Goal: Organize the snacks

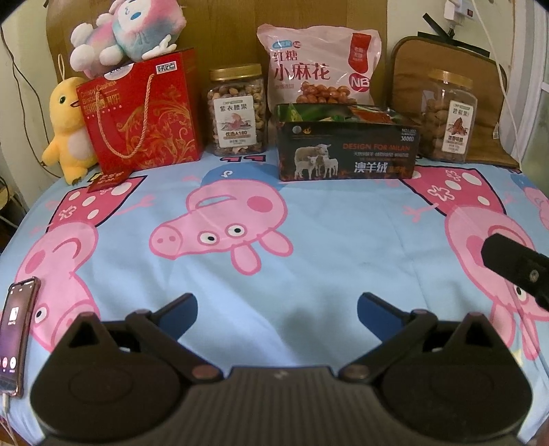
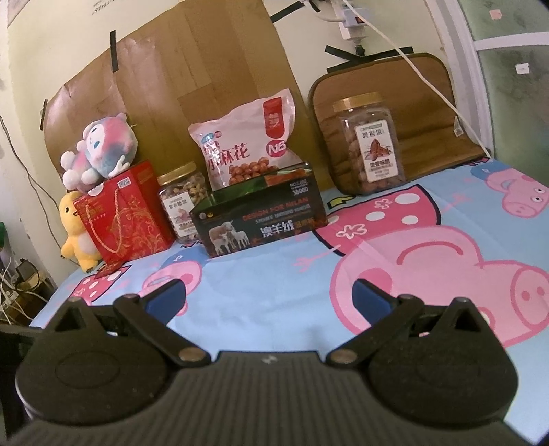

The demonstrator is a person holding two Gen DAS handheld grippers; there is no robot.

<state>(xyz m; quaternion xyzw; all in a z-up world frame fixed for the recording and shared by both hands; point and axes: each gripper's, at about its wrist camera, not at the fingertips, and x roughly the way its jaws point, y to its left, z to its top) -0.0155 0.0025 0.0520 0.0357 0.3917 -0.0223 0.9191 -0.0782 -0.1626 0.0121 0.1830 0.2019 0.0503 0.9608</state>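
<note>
Both the left gripper (image 1: 277,305) and right gripper (image 2: 269,291) gape wide, holding nothing, above the cartoon-pig sheet (image 1: 308,240), with the black open box (image 1: 346,151) of snack packets, pink twist-snack bag (image 1: 317,65) and two nut jars (image 1: 237,109) well ahead.

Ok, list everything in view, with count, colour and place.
plush toy: 1, pink-blue, atop gift bag
duck plush: 1, yellow, far left
gift bag: 1, red, back left
nut jars: 2, clear, gold lids, flanking the box
snack bag: 1, pink, behind box
box: 1, black, open, back centre
cushion: 1, brown, back right
phone: 1, lit, left edge
sheet: 1, blue, pink pigs
left gripper: open, empty
right gripper: open, empty
</note>
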